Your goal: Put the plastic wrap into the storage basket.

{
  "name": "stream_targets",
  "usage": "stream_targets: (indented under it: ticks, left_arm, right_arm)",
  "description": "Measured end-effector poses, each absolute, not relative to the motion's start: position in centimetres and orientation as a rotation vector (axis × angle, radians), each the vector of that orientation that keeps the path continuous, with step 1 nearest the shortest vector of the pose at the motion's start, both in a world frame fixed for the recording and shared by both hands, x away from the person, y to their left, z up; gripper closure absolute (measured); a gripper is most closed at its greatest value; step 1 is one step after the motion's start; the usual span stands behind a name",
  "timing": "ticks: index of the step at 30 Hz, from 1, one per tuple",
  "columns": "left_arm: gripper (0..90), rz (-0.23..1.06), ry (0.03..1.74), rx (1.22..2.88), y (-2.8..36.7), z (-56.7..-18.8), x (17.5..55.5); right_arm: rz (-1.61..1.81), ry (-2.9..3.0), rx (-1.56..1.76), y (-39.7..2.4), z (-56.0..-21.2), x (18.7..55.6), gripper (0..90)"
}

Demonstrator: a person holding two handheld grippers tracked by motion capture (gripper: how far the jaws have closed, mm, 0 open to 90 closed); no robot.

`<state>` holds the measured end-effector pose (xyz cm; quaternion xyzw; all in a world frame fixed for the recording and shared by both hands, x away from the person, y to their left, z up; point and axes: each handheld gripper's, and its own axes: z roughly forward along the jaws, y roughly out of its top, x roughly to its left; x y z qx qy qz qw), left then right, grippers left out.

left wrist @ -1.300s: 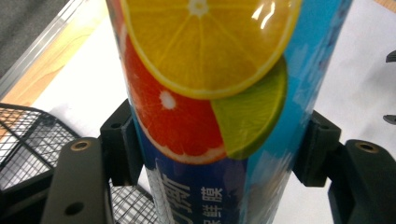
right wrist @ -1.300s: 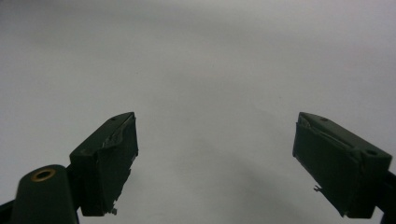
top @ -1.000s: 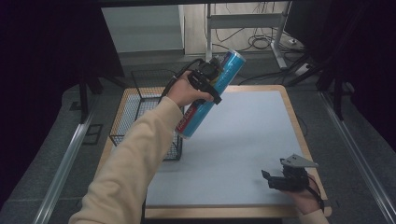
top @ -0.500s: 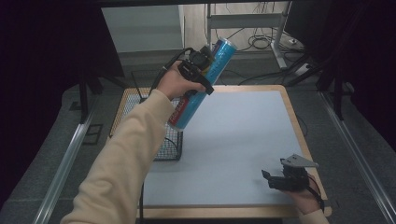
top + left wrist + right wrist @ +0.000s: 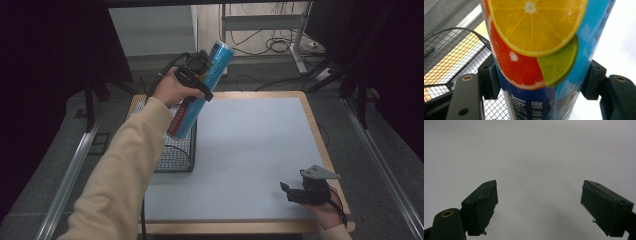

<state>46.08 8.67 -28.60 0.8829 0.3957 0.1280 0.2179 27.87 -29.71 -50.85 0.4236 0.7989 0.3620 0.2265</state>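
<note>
A tall blue tube (image 5: 200,90) printed with citrus slices hangs tilted in the air, its lower end over the black wire basket (image 5: 172,159) at the table's left edge. My left gripper (image 5: 196,75) is shut on the tube's upper half. In the left gripper view both black pads (image 5: 489,78) press the tube (image 5: 534,57) from either side, with the basket's mesh (image 5: 446,55) below. My right gripper (image 5: 286,192) rests low near the table's front right corner. Its jaws stand wide apart in the right gripper view, and my right gripper (image 5: 539,210) holds nothing over the bare grey mat.
A grey mat (image 5: 245,155) covers the wooden table (image 5: 320,145). Cables and metal desk legs (image 5: 297,45) lie on the floor beyond the far edge. A metal rail (image 5: 70,175) runs along the left side.
The left hand has carried the tube leftward and a little up, from over the mat's back left corner to above the basket. The right gripper has stayed put.
</note>
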Motion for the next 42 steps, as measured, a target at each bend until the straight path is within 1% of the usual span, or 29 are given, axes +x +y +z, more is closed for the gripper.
stream_targets:
  ticks: [9, 13, 17, 22, 24, 29, 42]
  left_arm:
    - [32.0, 0.363, 1.141, 2.430, 10.5, -29.7, 46.4]
    - [32.1, 0.392, 1.159, 2.436, 11.3, -30.3, 46.6]
    - [32.0, 0.377, 1.187, 2.427, 11.9, -31.0, 46.9]
    - [32.1, 0.377, 1.200, 2.435, 12.3, -31.8, 47.2]
    - [32.0, 0.404, 1.192, 2.427, 12.4, -32.0, 47.1]
    - [32.0, 0.368, 1.198, 2.434, 12.5, -32.8, 47.4]
    - [32.1, 0.382, 1.256, 2.461, 13.4, -34.9, 48.6]
  right_arm:
    - [1.001, 2.192, 1.171, -29.7, -50.7, 27.8, 14.4]
    - [1.001, 2.191, 1.172, -29.7, -50.8, 27.8, 14.4]
    - [1.000, 2.191, 1.171, -29.7, -50.7, 27.8, 14.4]
    - [0.998, 2.190, 1.172, -29.7, -50.8, 27.8, 14.4]
    - [0.999, 2.192, 1.173, -29.7, -50.8, 27.8, 14.4]
    - [0.997, 2.199, 1.172, -29.7, -50.8, 27.8, 14.4]
    - [1.004, 2.198, 1.168, -29.6, -50.9, 27.8, 14.4]
